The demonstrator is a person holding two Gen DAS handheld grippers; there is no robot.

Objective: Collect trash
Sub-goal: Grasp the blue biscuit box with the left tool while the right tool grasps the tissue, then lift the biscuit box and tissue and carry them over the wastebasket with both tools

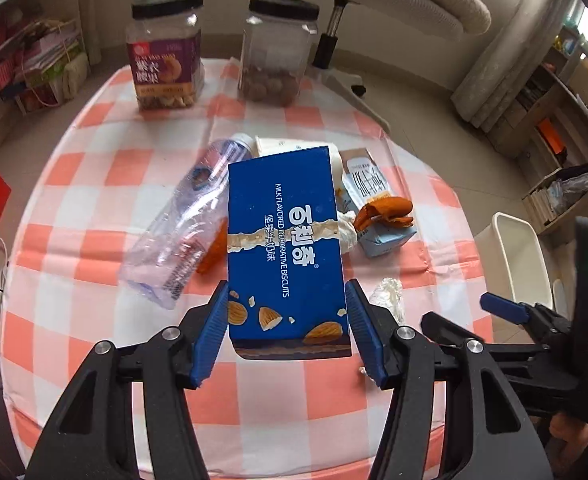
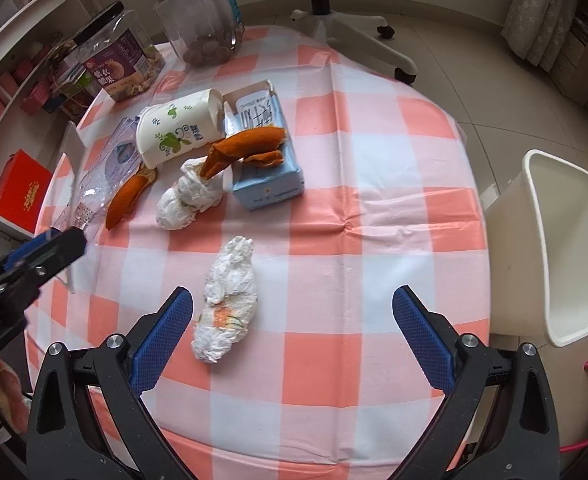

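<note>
My left gripper is shut on a blue biscuit box and holds it above the checked table. Behind the box lie a crushed clear plastic bottle, a pale blue milk carton and orange peel. My right gripper is open and empty, low over the table, with a crumpled white tissue lying just inside its left finger. Farther off lie a second tissue wad, a paper cup, the milk carton, peel and the bottle.
A white trash bin stands off the table's right edge; it also shows in the left wrist view. Two black-lidded snack jars stand at the table's far side. An office chair base is beyond. Shelves line the left.
</note>
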